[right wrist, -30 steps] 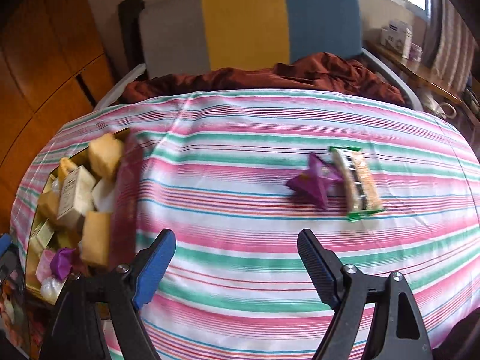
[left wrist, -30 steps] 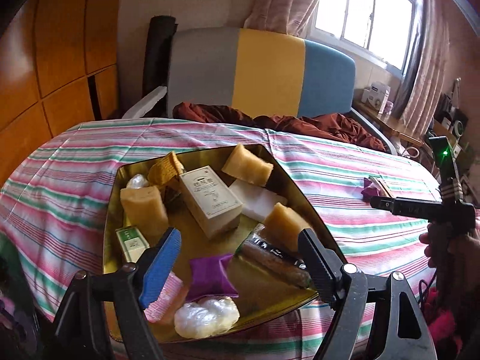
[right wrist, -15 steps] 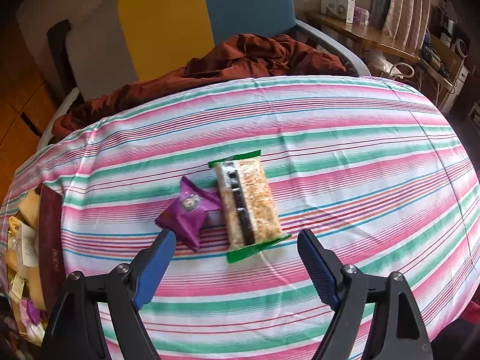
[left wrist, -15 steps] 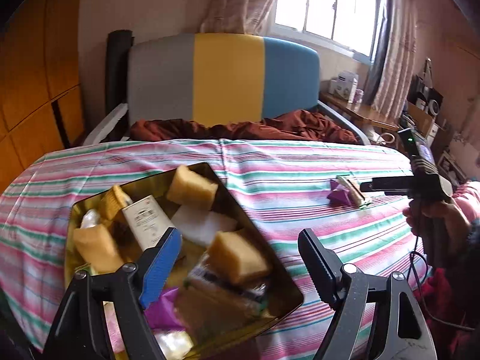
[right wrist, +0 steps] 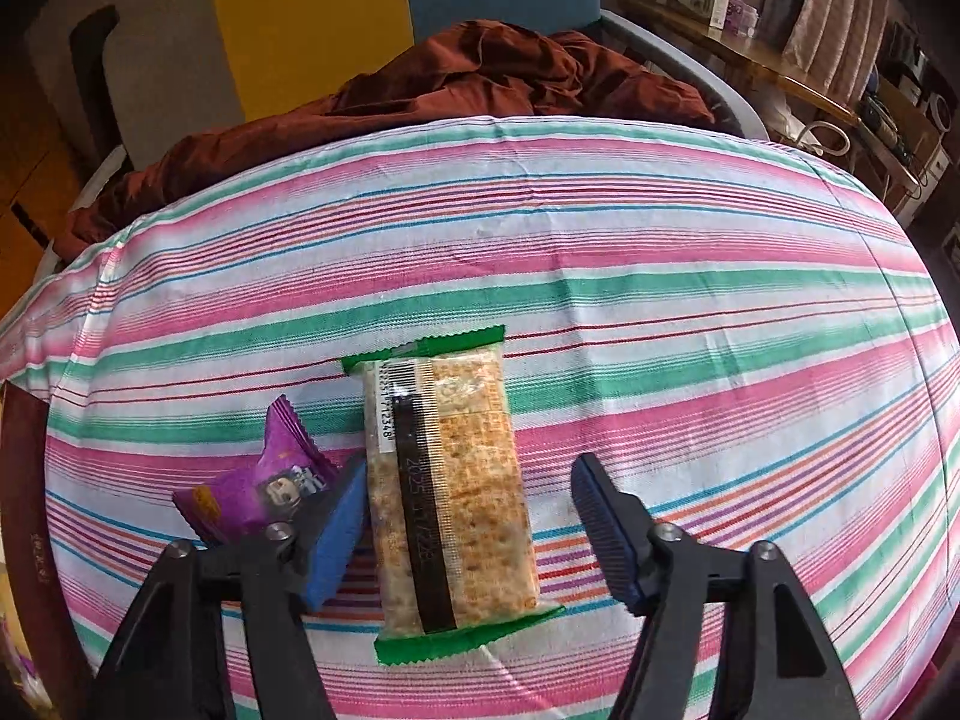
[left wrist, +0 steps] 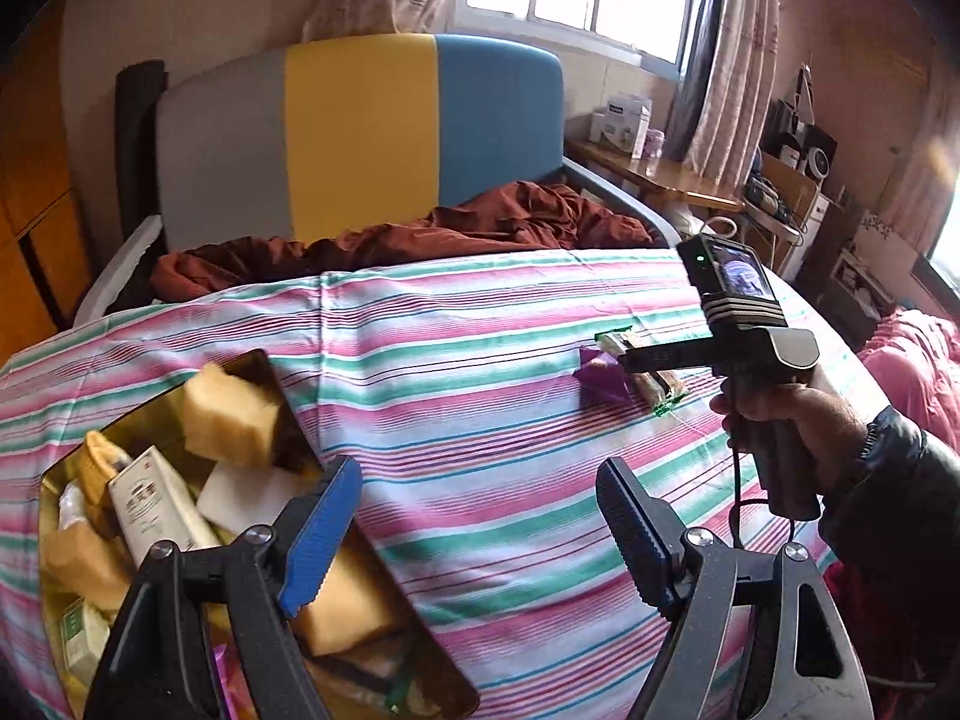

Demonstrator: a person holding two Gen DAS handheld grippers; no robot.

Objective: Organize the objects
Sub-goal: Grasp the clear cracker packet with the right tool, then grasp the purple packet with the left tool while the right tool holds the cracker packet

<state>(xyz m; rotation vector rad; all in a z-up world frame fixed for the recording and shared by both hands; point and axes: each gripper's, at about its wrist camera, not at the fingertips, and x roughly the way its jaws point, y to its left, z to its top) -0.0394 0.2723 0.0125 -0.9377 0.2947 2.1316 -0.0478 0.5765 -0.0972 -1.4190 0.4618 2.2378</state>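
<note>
1. The striped tabletop (right wrist: 660, 252) fills the view ahead of both pairs of fingers, with a rumpled brown blanket (right wrist: 480, 78) and a grey, yellow and blue headboard (left wrist: 360, 138) beyond it.
2. The gold tin (left wrist: 264, 363), packed with snacks, sits under the left gripper (left wrist: 474, 534), whose fingers stand wide and empty.
3. The cracker packet (right wrist: 447, 492) lies between the fingers of the right gripper (right wrist: 465, 525), which are closing and not yet pressing.
4. Squeezing its long sides squarely seems best; the purple wrapper (right wrist: 264, 480) touches the left finger.
</note>
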